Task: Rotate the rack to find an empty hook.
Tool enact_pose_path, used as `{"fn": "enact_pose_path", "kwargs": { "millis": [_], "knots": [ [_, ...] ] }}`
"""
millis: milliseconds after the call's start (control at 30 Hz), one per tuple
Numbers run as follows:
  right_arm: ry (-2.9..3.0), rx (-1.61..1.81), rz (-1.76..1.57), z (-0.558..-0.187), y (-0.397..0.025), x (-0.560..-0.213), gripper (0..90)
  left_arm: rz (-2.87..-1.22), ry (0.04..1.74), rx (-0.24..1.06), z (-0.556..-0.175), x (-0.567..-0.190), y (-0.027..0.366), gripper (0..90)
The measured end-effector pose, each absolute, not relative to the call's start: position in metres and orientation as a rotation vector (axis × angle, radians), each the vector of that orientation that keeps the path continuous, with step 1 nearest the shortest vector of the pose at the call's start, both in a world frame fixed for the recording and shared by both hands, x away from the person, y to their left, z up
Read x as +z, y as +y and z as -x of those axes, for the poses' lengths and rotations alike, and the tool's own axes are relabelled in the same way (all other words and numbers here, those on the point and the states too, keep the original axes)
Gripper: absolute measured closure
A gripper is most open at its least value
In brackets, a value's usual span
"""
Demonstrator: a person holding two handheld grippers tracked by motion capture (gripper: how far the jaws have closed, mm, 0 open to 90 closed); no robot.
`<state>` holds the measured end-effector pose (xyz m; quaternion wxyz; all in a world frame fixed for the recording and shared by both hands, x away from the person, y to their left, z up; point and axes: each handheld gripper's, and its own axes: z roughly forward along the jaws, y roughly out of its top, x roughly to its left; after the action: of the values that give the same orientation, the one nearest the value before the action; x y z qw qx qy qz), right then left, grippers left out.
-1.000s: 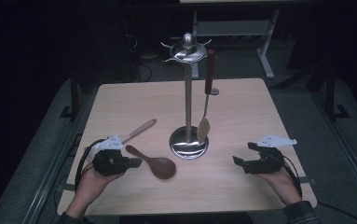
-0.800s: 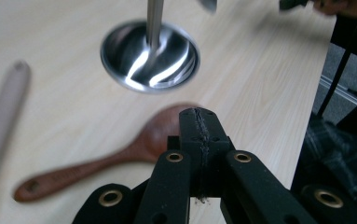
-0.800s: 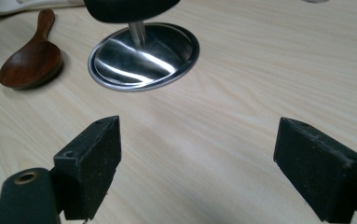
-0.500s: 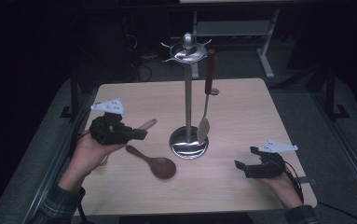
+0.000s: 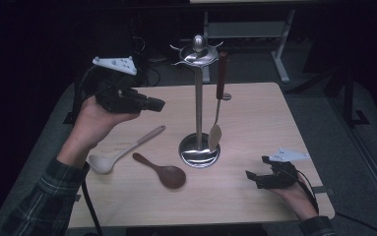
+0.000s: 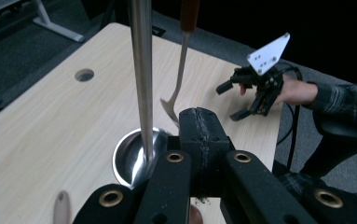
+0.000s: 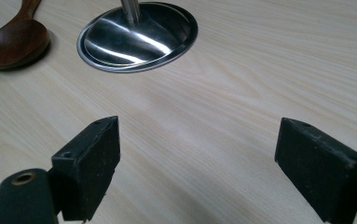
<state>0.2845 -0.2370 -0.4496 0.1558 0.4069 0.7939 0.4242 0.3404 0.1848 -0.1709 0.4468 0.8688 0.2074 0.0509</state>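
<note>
Left gripper (image 5: 151, 104) held up off the table (image 5: 255, 123), jaws pressed together with nothing between them. Straight past their tips: the stand's steel pole (image 6: 141, 79) and its round base (image 6: 129, 158); the hanging spatula (image 5: 216, 113) dangles just beside the pole. Below these jaws, on the table, lie the pale ladle (image 5: 122, 152) and the dark wooden spoon (image 5: 161, 171), near each other but apart. Right gripper (image 5: 256, 178) low at the table's near edge, jaws wide apart over bare wood. Ahead of them the base (image 7: 136, 35); spoon bowl (image 7: 13, 44) off to their left.
</note>
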Motion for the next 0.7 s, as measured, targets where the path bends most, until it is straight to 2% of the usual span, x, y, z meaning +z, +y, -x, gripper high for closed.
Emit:
{"fn": "enact_pose_path", "kwargs": {
  "millis": [433, 700],
  "knots": [
    [2.281, 1.194, -1.172, -0.287, -0.237, -0.453, 13.8, -2.126, 0.447, 0.152, -0.356, -0.128, 0.17, 90.0],
    [2.289, 1.185, -1.18, -0.288, -0.238, -0.455, 13.8, -2.092, 0.435, 0.169, -0.364, -0.121, 0.163, 90.0]
  ]
}}
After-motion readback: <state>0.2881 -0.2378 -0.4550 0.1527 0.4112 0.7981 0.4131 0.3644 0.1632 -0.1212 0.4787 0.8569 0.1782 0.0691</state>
